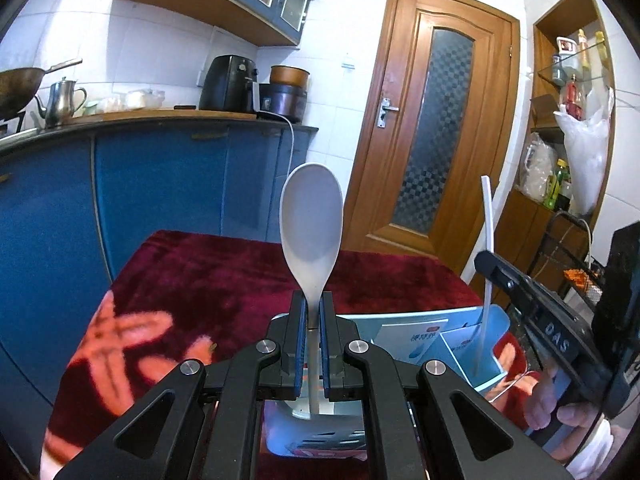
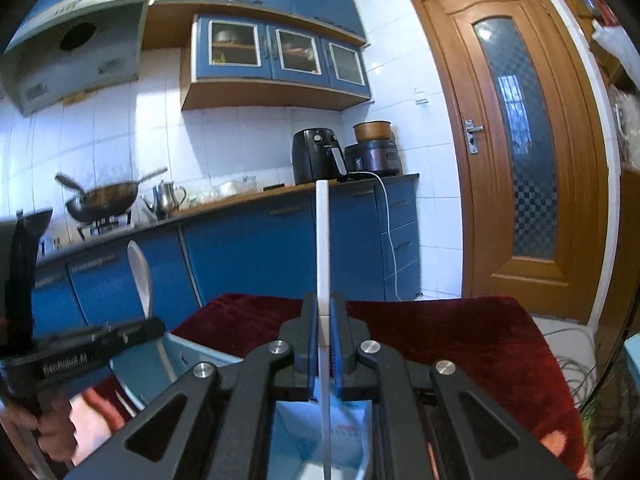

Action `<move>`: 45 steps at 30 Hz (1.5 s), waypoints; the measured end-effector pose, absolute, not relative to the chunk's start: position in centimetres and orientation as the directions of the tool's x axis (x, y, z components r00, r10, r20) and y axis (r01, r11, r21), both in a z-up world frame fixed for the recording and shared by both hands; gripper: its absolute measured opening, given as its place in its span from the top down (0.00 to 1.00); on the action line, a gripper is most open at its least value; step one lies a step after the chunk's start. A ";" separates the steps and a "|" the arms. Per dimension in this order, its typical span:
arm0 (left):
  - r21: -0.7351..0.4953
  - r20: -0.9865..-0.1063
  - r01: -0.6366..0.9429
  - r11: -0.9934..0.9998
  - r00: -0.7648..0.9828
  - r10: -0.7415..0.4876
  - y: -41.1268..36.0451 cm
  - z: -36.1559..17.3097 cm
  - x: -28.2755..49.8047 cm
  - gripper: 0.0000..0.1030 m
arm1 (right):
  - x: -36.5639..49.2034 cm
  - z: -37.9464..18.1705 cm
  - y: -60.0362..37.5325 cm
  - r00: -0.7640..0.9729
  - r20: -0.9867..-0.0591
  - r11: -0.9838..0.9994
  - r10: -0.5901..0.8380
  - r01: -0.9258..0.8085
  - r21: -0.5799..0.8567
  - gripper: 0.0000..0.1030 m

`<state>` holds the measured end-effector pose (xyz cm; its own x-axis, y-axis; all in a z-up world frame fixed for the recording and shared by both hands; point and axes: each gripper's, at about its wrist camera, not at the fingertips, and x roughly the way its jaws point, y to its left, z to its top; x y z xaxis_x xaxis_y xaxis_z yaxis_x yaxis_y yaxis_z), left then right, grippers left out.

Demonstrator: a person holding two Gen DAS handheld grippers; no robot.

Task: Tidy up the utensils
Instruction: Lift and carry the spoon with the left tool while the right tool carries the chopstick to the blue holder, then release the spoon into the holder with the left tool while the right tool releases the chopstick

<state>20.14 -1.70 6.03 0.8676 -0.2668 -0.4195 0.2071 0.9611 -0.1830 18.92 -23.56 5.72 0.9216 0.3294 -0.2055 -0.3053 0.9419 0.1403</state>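
Left claw (image 1: 314,312) is pinching the neck of a grey spoon (image 1: 312,224), bowl upright, handle end reaching down into a light blue holder (image 1: 494,320) on the red-clothed tabletop (image 1: 200,272). Right claw (image 2: 325,334) is clamped on a white utensil (image 2: 323,240) seen edge-on, upright, its lower end inside the same holder.
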 end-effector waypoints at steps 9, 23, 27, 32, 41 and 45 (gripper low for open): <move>-0.138 -0.455 0.195 0.971 0.858 -0.237 -2.7 6.1 19.7 0.89 | 17.7 5.0 -24.2 0.920 -0.249 0.953 0.303 -0.284 0.110 0.91; -0.136 -0.453 0.216 0.967 0.854 -0.255 -2.5 7.9 16.7 0.75 | 14.2 7.0 -24.1 0.925 -0.231 0.953 0.302 -0.283 0.112 0.67; -0.131 -0.458 0.220 0.967 0.851 -0.256 -2.3 8.7 15.3 0.75 | 12.4 7.8 -24.0 0.920 -0.240 0.950 0.310 -0.286 0.128 0.67; -0.120 -0.505 0.205 0.971 0.830 -0.238 -2.0 9.2 13.5 0.75 | 10.5 8.5 -23.6 0.910 -0.283 0.952 0.303 -0.272 0.142 0.67; -0.139 -0.584 0.218 0.966 0.769 -0.258 -1.5 8.5 10.7 0.75 | 7.2 8.1 -23.3 0.878 -0.381 0.956 0.290 -0.246 0.162 0.67; -0.134 -0.629 0.218 0.967 0.735 -0.253 -1.6 7.7 9.3 0.75 | 6.4 7.1 -23.4 0.830 -0.465 0.949 0.309 -0.240 0.203 0.67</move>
